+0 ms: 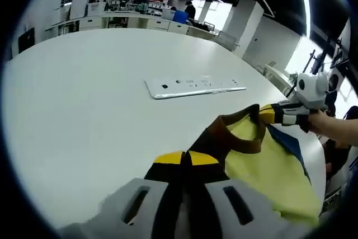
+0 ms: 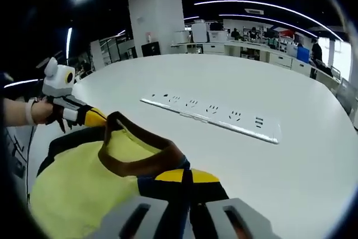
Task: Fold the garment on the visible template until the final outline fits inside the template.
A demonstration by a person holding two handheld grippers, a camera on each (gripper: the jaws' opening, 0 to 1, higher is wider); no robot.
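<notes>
In the left gripper view, my left gripper (image 1: 183, 177) is clamped on a dark-and-yellow edge of the garment (image 1: 263, 166). The yellow shirt stretches away to the right, off the white table (image 1: 84, 110), its brown collar (image 1: 240, 132) uppermost. The right gripper (image 1: 288, 113) pinches the far end — so the long axis runs between my two tools. A power strip (image 1: 193, 88) lies flat beyond.

In the right gripper view, my right gripper (image 2: 182, 186) is closed on the same garment (image 2: 78, 183), which runs left to the other gripper (image 2: 84, 117). Here I also see a hand (image 2: 39, 111) holding that tool, and the power strip (image 2: 212, 117) shows its sockets.
</notes>
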